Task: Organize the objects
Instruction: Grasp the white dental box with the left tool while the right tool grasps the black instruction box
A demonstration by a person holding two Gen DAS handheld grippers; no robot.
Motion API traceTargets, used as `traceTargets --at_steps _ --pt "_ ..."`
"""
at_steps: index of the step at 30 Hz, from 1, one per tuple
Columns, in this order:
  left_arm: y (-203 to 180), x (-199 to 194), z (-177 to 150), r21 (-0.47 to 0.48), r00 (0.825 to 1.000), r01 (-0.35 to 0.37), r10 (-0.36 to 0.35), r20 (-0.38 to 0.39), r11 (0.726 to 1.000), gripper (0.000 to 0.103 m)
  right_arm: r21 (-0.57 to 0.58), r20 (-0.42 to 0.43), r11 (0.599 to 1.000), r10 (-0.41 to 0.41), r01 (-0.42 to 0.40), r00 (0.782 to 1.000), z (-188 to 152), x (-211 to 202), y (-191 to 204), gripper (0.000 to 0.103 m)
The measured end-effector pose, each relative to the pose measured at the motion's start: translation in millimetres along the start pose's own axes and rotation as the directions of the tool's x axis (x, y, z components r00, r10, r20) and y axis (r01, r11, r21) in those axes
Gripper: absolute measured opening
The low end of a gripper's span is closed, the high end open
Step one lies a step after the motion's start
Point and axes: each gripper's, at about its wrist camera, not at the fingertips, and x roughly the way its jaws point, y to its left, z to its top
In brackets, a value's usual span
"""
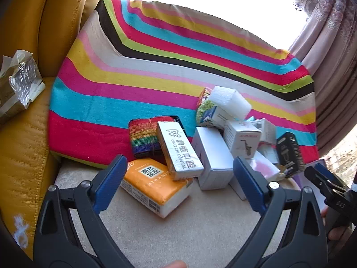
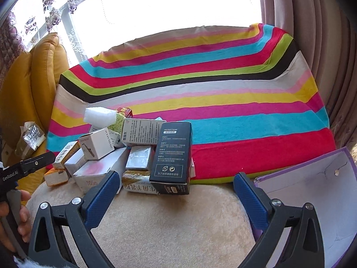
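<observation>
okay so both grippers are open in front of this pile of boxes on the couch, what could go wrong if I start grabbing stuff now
1. The white foam block sits tilted atop the heap; pulling a box below could topple it.
2. The silver dental box leans across the orange tissue pack; lifting the pack would likely tip it off.
3. The tall black instruction box stands upright on soft cushion; a nudge from the open right gripper may knock it over.

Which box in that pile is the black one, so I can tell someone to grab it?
Find the striped blanket, then the pile of boxes at its near edge. The black box stands upright at the pile's right end, the only dark one, with white instructions printed on it.
</observation>
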Motion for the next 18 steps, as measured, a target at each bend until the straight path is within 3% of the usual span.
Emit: traceTargets --at_steps 2,6,9,11,13,16,18 --pt "0.6 10.4 0.5 -0.013 0.999 -0.041 0.041 -0.022 0.999 0.082 -0.003 -0.021 1.0 0.009 -0.009 1.0 3.2 5.5 -5.2 0.102" --pt "6.4 19.3 1.7 -0.045 0.997 -0.074 0.073 -0.037 0.996 0.075 0.004 -0.049 1.0 -0.004 0.004 0.999 9.4 21.1 -2.9 0.099" --pt "-0.8 21.4 3.5 -0.007 0.993 -0.113 0.113 -0.027 0.994 0.068 0.018 -0.074 1.0 -0.006 0.007 0.997 11.7 32.4 -3.2 0.093" --pt "-4.9 23.7 4.0 0.016 0.99 -0.141 0.141 -0.022 0.99 0.054 0.018 -0.081 1.0 -0.005 0.006 0.997 12.4 35.3 -3.8 0.08" --pt "-6.0 27.6 3.2 0.026 0.985 -0.17 0.171 -0.03 0.985 0.039 0.009 -0.102 1.0 -0.009 0.01 0.995 11.5 39.7 -2.0 0.052" --pt "-2.5 33.2 -1.9 0.012 0.985 -0.163 0.163 -0.051 0.987 0.035 0.002 -0.111 1.0 -0.005 0.005 0.994 5.9 41.8 -2.3 0.042" --pt "1.0 28.6 -4.4 -0.007 0.987 -0.158 0.157 -0.033 0.987 0.035 0.0 -0.098 1.0 0.003 -0.003 0.995 3.3 38.7 -2.0 0.041"
